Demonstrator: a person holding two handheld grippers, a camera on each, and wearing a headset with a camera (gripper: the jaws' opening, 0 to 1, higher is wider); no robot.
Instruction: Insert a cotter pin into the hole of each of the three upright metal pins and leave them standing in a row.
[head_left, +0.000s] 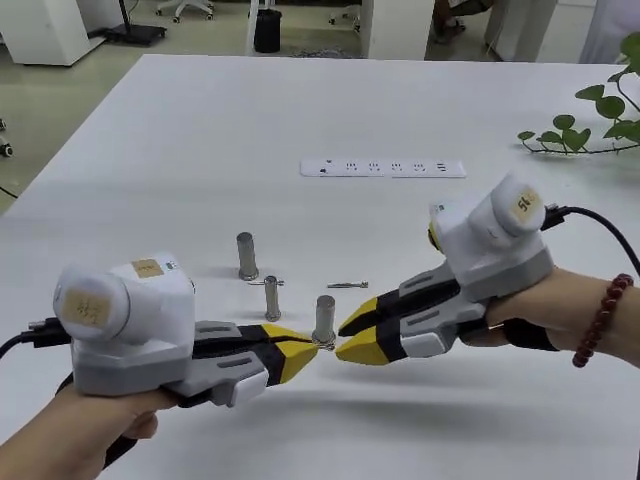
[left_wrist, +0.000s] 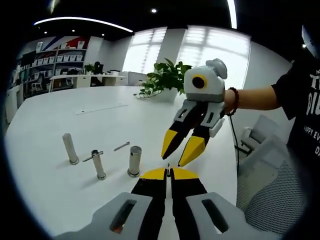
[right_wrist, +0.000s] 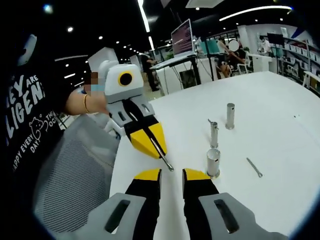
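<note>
While my left claw (head_left: 305, 352) is clamped on a cotter pin (right_wrist: 164, 157) beside the near metal pin (head_left: 324, 319), my right claw (head_left: 343, 338) has its jaws apart. Only the middle pin (head_left: 271, 298) has its cotter pin. The near one and the far pin (head_left: 247, 256) are left to do. A spare cotter pin (head_left: 347, 285) lies loose nearby. The counter (head_left: 420, 90) edges are well away, so I have lots of room.

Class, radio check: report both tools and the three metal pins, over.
Left tool shut on cotter pin. Right tool open. Middle pin fitted; near pin, far pin bare. Loose cotter pin nearby.
</note>
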